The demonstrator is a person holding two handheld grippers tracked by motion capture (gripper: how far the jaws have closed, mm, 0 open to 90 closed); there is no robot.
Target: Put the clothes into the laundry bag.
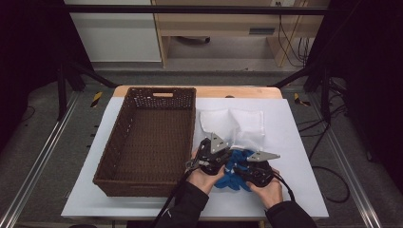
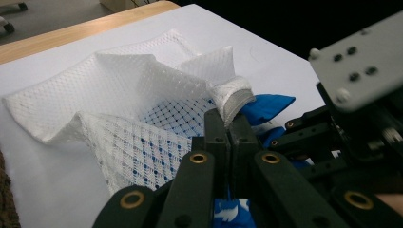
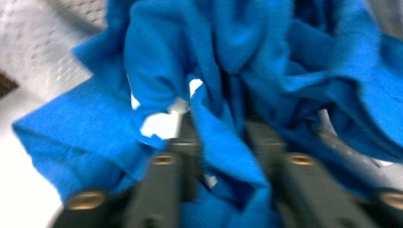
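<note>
A blue cloth [image 1: 234,172] is seen bunched on the white table cover [image 1: 294,156], near the front edge, between the two grippers and just right of the brown wicker basket [image 1: 147,137]. A white mesh bag [image 1: 233,124] lies flat behind the cloth, its near edge lifted and overlapping the blue fabric; in the left gripper view blue is seen through the mesh. The left gripper [image 2: 227,135] is held with its jaws pressed together, a hemmed edge of the mesh bag [image 2: 142,99] pinched at their tips, with the cloth [image 2: 266,107] just beyond it. The right gripper [image 3: 221,137] is shown buried in the cloth [image 3: 199,61]: a fold of blue fabric sits between its jaws, which stand slightly apart around it. That view is blurred, so whether the pads actually press on the fold cannot be told for sure, though the fabric looks gathered in the gap. In the high view both grippers are seen side by side, close together, left gripper [image 1: 209,159] touching the bag edge, right gripper [image 1: 256,171] over the cloth. The basket is open-topped, well apart from neither gripper, its right wall just beside the left hand.
</note>
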